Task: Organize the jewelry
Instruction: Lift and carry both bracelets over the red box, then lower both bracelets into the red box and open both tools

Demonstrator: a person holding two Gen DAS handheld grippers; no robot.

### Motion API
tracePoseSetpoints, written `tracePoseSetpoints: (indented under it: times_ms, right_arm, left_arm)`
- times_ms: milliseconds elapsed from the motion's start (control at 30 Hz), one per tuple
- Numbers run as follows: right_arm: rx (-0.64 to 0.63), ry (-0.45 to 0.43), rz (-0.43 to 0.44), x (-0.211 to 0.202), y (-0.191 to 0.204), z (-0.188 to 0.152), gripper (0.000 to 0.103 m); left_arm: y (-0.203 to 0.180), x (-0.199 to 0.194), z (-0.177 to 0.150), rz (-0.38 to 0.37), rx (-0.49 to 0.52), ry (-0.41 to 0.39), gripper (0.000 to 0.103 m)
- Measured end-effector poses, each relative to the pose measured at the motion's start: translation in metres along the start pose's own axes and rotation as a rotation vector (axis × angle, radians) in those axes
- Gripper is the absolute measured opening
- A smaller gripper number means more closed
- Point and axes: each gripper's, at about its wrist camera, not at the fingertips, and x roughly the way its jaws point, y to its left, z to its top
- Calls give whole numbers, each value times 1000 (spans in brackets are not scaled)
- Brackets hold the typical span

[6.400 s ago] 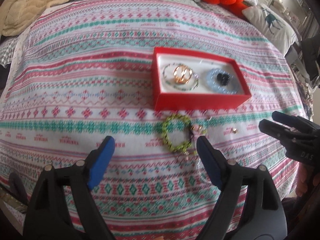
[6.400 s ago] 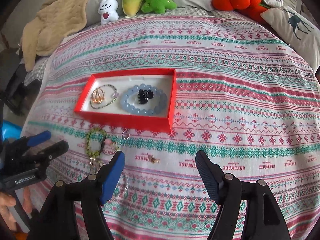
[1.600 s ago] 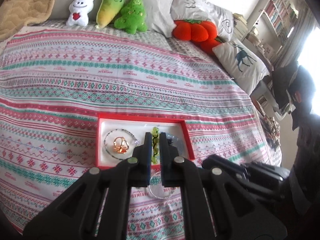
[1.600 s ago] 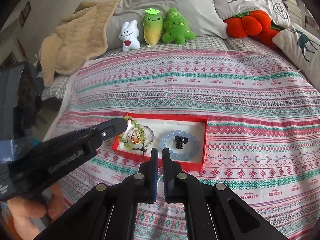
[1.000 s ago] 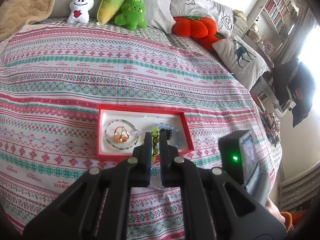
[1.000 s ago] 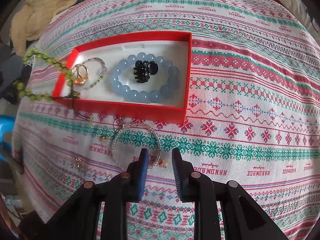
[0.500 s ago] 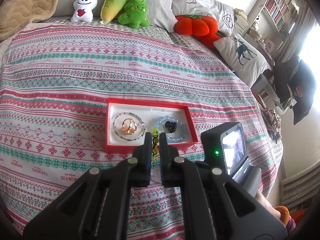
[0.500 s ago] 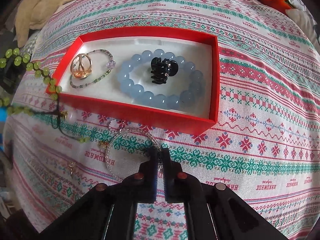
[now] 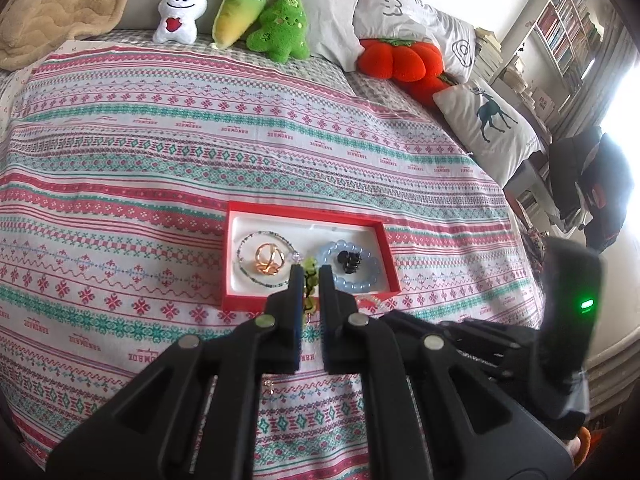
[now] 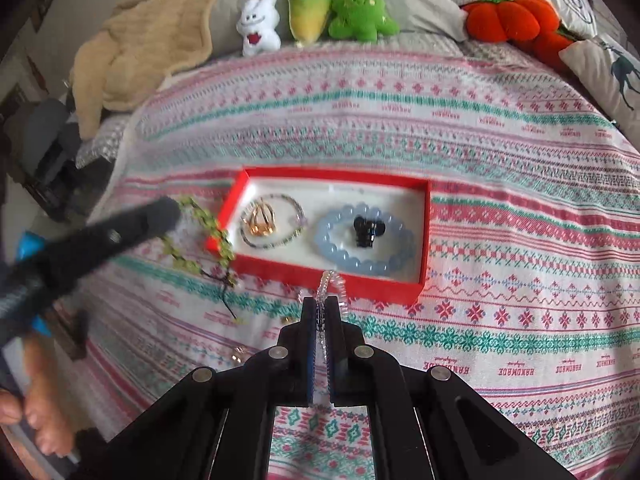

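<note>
a: two grippers, both closed on beads. right gripper (image 10: 320, 304) has its jaws together on the clear bead bracelet (image 10: 330, 280), which sticks up past the fingertips just in front of the red box's (image 10: 332, 280) near wall.

b: and the left gripper (image 9: 309, 276)?

a: clamped on the green bead bracelet (image 9: 310, 276). from the right wrist view that strand (image 10: 208, 236) dangles beside the box's left corner, its cord trailing toward the bedspread (image 10: 500, 300).

b: what's already in the box?

a: gold ring (image 10: 260, 216) inside a thin bead strand (image 10: 296, 232), and a blue bead bracelet (image 10: 364, 248) around a black hair claw (image 10: 366, 230).

b: risks?

a: i'd guess the clear one is pinched by only a few beads, so it may slip out or catch on the wall. the green one's loose cord could snag the box's corner and drag it. small earrings (image 10: 238, 354) on the bedspread could get knocked.
</note>
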Motion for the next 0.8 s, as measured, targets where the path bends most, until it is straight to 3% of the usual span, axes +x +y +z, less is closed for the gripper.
tracePoseSetpoints:
  times_ms: [467, 800]
  right_arm:
    - [56, -122, 11, -27, -14, 24, 4]
    - [56, -145, 15, -14, -16, 41, 4]
  left_arm:
    - [-16, 30, 24, -78, -12, -50, 8]
    - [17, 67, 18, 139, 4, 7, 8]
